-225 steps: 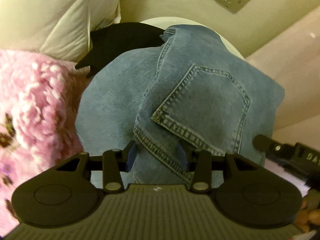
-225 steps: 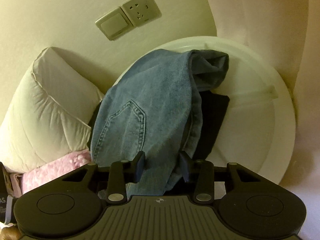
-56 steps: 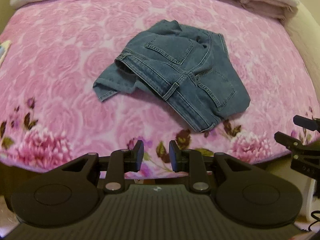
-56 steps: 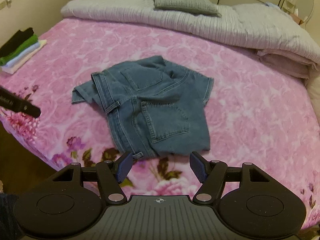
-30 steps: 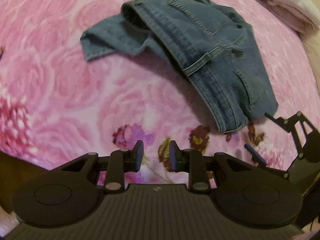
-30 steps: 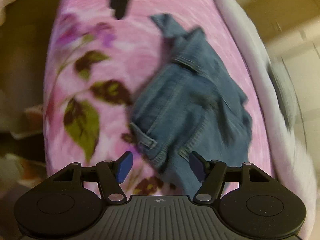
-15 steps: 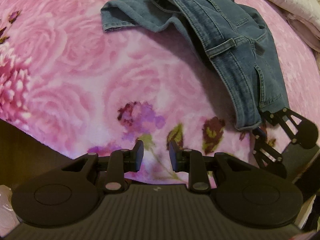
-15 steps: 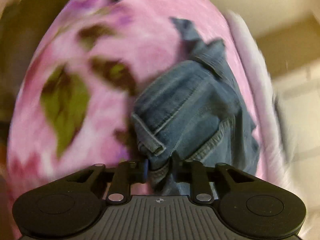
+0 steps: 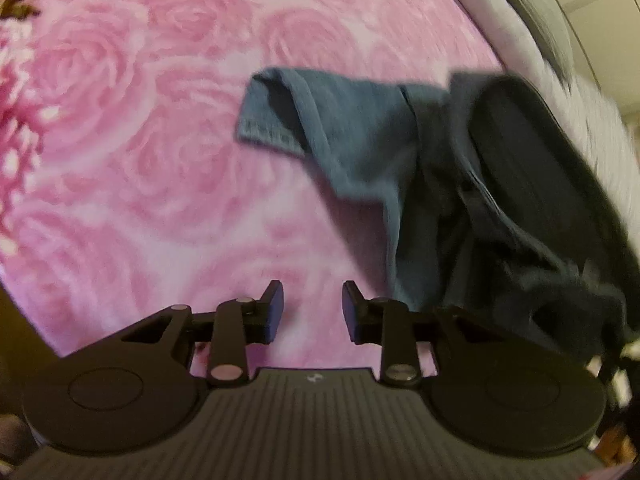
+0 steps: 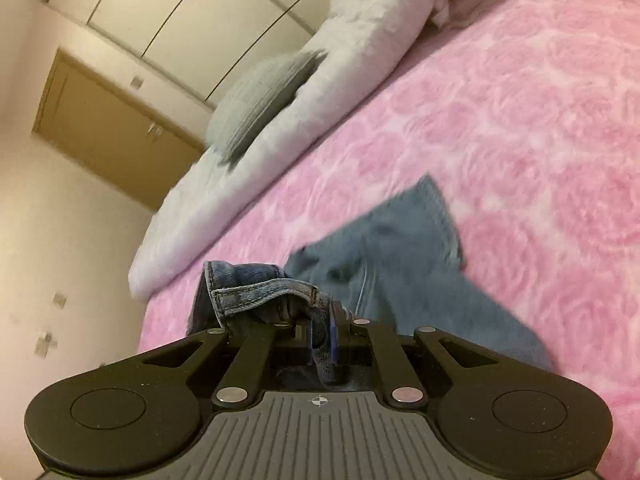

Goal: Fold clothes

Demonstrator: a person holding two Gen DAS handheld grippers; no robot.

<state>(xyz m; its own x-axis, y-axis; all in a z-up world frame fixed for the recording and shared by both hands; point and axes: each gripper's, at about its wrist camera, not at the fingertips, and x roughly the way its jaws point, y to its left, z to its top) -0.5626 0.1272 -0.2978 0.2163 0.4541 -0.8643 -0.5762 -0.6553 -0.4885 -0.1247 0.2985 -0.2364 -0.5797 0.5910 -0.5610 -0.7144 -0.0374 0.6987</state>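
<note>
On the pink rose blanket (image 9: pixel 132 152) the denim shorts (image 9: pixel 360 136), lying flat moments ago, now hang lifted by the waistband in the clamped right gripper (image 10: pixel 320 338), while the left gripper (image 9: pixel 312 308) hovers empty, jaws parted wider.

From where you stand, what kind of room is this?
Most likely a bedroom: a pink rose-patterned bedspread, a grey pillow on a folded pale quilt, and cupboard doors behind.

right tool (image 10: pixel 322 340) now clamping denim shorts (image 10: pixel 384 264), waistband lifted off bedspread (image 10: pixel 540 100)
</note>
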